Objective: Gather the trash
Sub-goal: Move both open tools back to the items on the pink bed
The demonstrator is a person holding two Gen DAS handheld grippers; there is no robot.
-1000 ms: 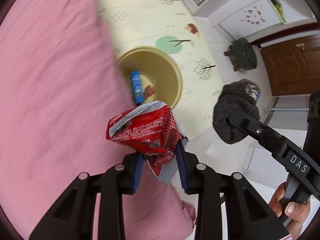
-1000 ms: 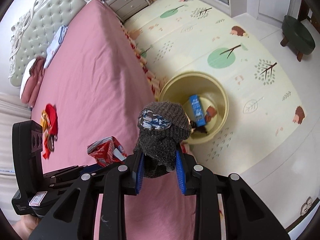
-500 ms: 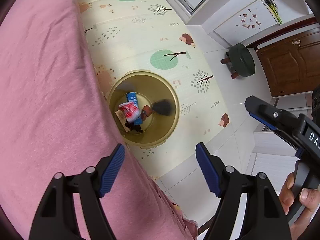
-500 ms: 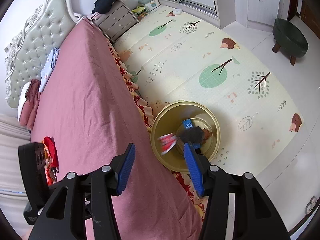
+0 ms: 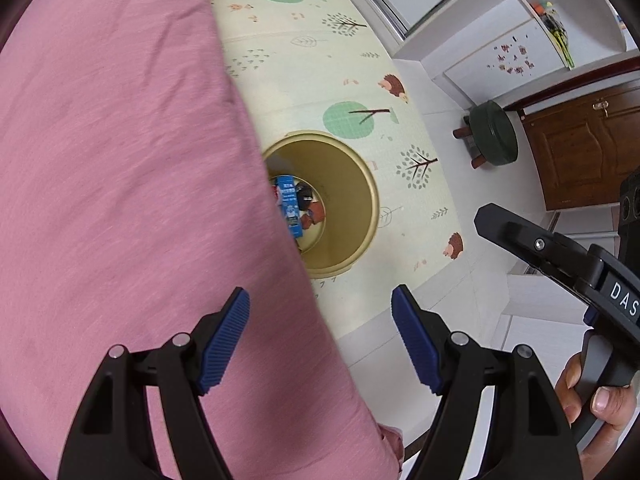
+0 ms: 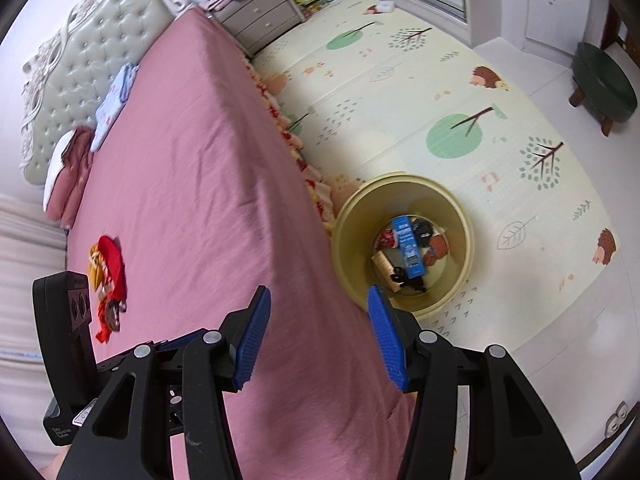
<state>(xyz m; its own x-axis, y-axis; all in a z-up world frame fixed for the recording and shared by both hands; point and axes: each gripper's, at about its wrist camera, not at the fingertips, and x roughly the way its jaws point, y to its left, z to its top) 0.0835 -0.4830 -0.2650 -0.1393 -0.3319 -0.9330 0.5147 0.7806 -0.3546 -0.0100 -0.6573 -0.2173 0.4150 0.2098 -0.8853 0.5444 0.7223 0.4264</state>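
Observation:
A yellow bin (image 6: pixel 468 240) stands on the play mat against the bed's side. Inside it lie a blue carton (image 6: pixel 410 248), a red wrapper (image 6: pixel 387 238), a dark knitted piece (image 6: pixel 422 230) and other scraps. My right gripper (image 6: pixel 318 300) hangs open over the bed's edge, just short of the bin, with nothing between its pads. In the left wrist view the bin (image 5: pixel 372 208) is half hidden by the pink bedspread (image 5: pixel 120 160), and only the blue carton (image 5: pixel 289 208) shows clearly. My left gripper (image 5: pixel 320 300) is open and empty there. A red and yellow wrapper (image 6: pixel 108 280) lies on the bed.
A green stool (image 6: pixel 604 76) stands on white tiles at the right, near a wooden door (image 5: pixel 580 152). A nightstand (image 6: pixel 260 16), a tufted headboard (image 6: pixel 80 48) and folded bedding (image 6: pixel 68 172) are at the bed's far end. A hand (image 5: pixel 600 396) holds the right gripper's handle.
Both grippers opened. The red wrapper left the left one and the dark knitted piece left the right one; both now lie in the bin. Both grippers drew back over the bed's edge.

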